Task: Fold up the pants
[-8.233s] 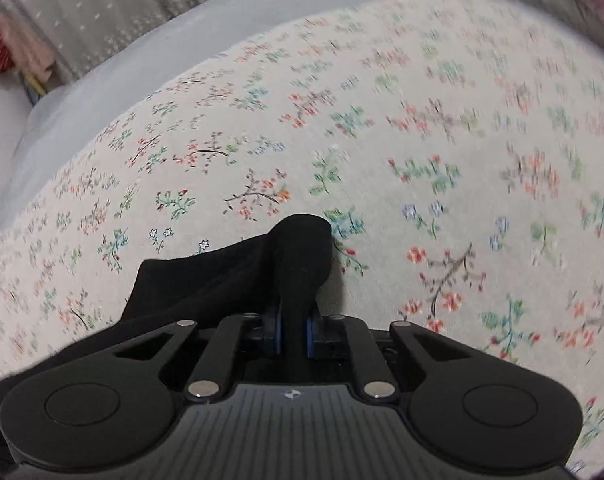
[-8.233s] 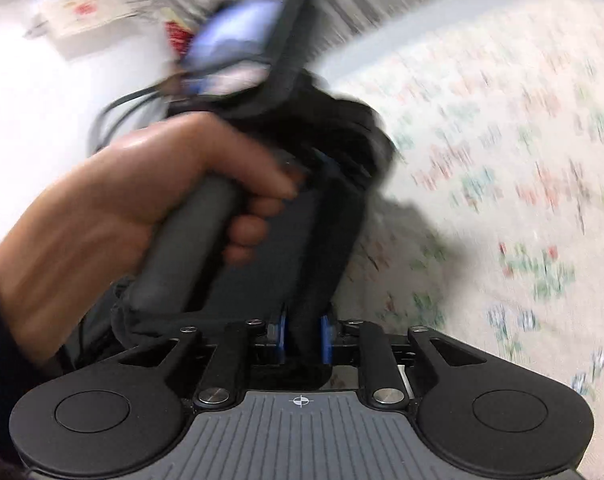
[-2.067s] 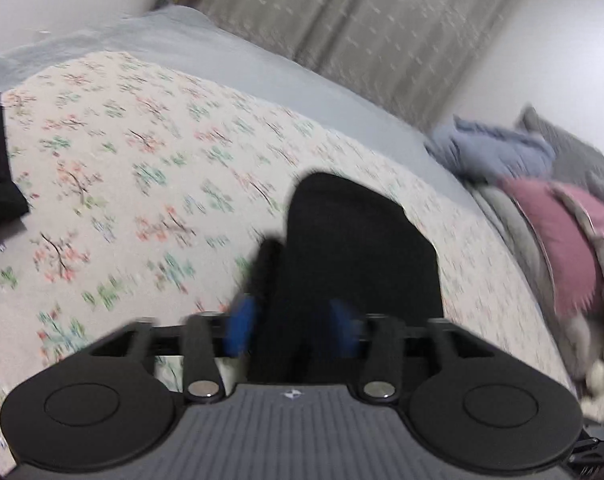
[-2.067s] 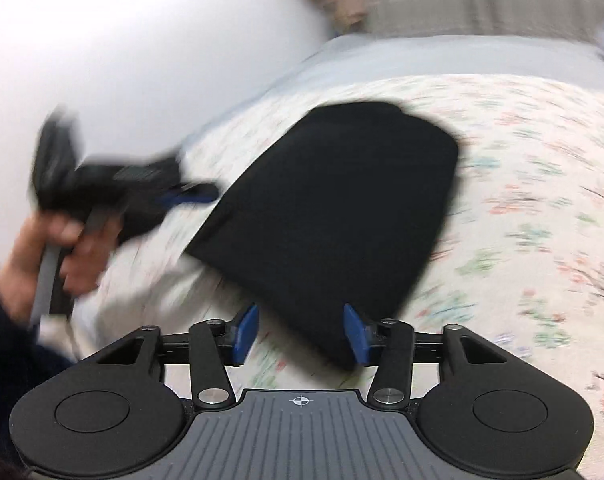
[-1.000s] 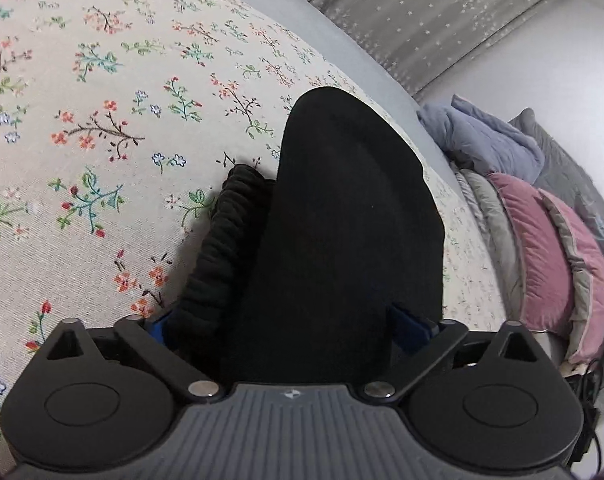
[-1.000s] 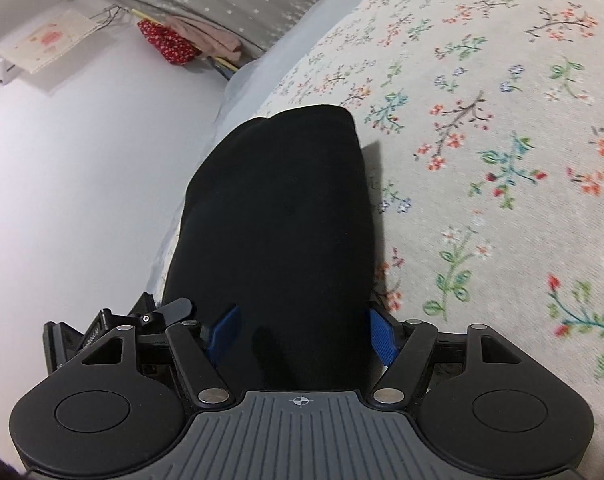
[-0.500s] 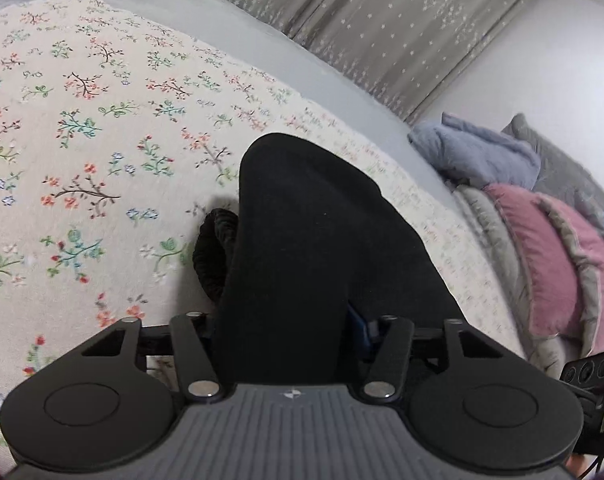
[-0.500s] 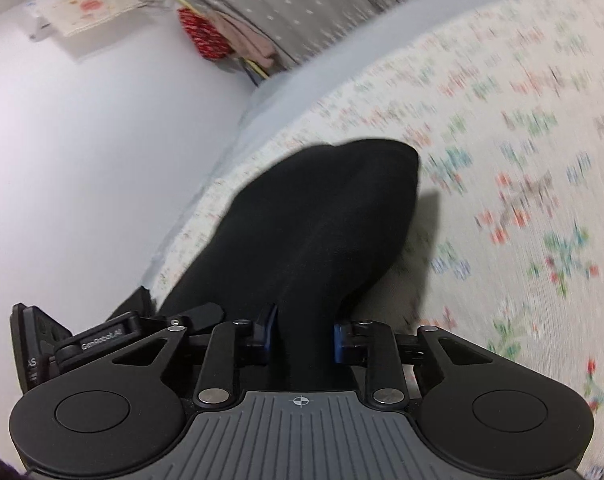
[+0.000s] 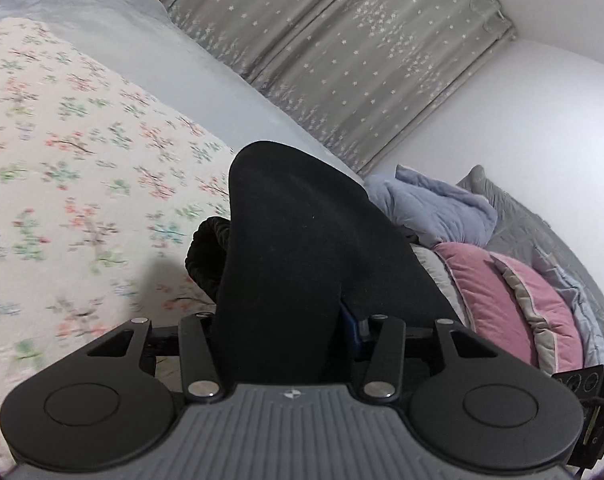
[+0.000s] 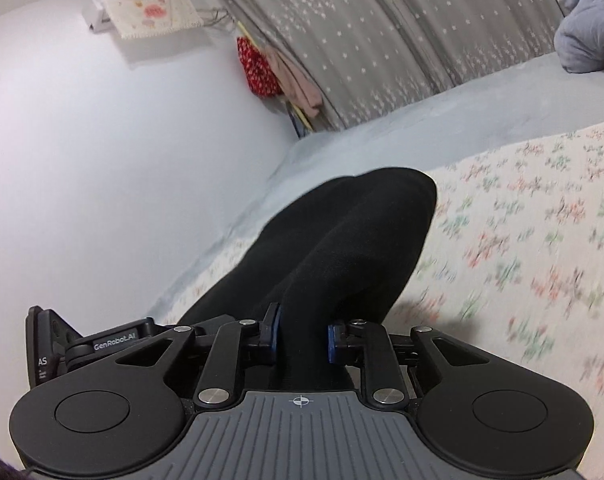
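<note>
The black pants [image 9: 302,220] are folded into a thick bundle that rises off the floral bedspread [image 9: 62,152]. My left gripper [image 9: 282,328] has its jaws closing on one end of the bundle; a blue pad [image 9: 347,330] presses the cloth and the other pad is hidden. A gathered waistband [image 9: 206,256] bulges out on the left. In the right wrist view the pants [image 10: 353,232] arch up from my right gripper [image 10: 302,334], whose jaws are closing with both blue pads against a bunched edge. The left gripper's body [image 10: 102,344] sits close by at the lower left.
Pink and grey pillows [image 9: 513,300] and a blue blanket [image 9: 433,208] lie at the bed's right end. A grey sheet [image 10: 381,148] borders the floral bedspread [image 10: 541,220]. Behind it hangs a starred curtain [image 10: 361,40]; a white wall [image 10: 102,160] stands to the left.
Both grippers went from wide open around the flat pants to clamped on them. Both have risen, and the bundle now lifts off the bed. The views tilt up toward the curtain.
</note>
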`<state>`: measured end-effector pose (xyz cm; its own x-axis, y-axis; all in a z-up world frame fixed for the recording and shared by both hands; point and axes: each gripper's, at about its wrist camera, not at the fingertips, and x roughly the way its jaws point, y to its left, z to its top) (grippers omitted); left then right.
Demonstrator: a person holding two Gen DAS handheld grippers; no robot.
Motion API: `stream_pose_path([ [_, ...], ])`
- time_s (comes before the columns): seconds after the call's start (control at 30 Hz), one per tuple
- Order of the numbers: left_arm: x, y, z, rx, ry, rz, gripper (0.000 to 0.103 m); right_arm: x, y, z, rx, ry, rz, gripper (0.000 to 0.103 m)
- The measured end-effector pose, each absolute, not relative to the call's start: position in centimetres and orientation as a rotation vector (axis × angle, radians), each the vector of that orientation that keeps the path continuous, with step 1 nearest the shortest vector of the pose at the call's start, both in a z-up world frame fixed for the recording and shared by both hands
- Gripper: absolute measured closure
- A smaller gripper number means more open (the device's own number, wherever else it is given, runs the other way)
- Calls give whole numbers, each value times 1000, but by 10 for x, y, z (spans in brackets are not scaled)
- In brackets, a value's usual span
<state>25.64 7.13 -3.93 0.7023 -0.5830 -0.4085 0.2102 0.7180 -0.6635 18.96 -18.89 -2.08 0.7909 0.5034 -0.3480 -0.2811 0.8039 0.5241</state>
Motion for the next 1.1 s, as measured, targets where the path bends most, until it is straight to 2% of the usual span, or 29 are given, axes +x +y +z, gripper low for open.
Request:
stream_pose_path([
  [0.17, 279, 22, -81, -535, 757, -409, 47, 225, -235, -60, 509, 652, 391, 80],
  [0.23, 272, 10, -86, -434, 702, -394, 41, 237, -252, -91, 573, 751, 308, 74],
  [0.3, 270, 11, -84, -434, 709, -391, 41, 238, -263, -109, 635, 773, 290, 58],
  [0.33, 271, 15, -83, -458, 719, -393, 41, 238, -265, -109, 648, 769, 292, 57],
  [0.5, 274, 31, -85, -547, 762, -402, 36, 227, -263, -83, 529, 729, 173, 43],
  [0.77, 241, 41, -47, -563, 715, -340, 32, 183, -255, -32, 479, 592, 100, 42],
  [0.87, 217, 38, -20, -477, 640, -306, 27, 156, -234, -2, 420, 538, 135, 42],
  [0.93, 198, 33, -2, -394, 573, -293, 18, 134, -219, 15, 387, 519, 169, 40],
  [1.0, 177, 31, 13, -320, 521, -258, 16, 111, -206, 32, 363, 504, 209, 39],
  [1.1, 149, 31, 28, -270, 543, -196, 14, 78, -194, 47, 404, 470, 271, 34],
])
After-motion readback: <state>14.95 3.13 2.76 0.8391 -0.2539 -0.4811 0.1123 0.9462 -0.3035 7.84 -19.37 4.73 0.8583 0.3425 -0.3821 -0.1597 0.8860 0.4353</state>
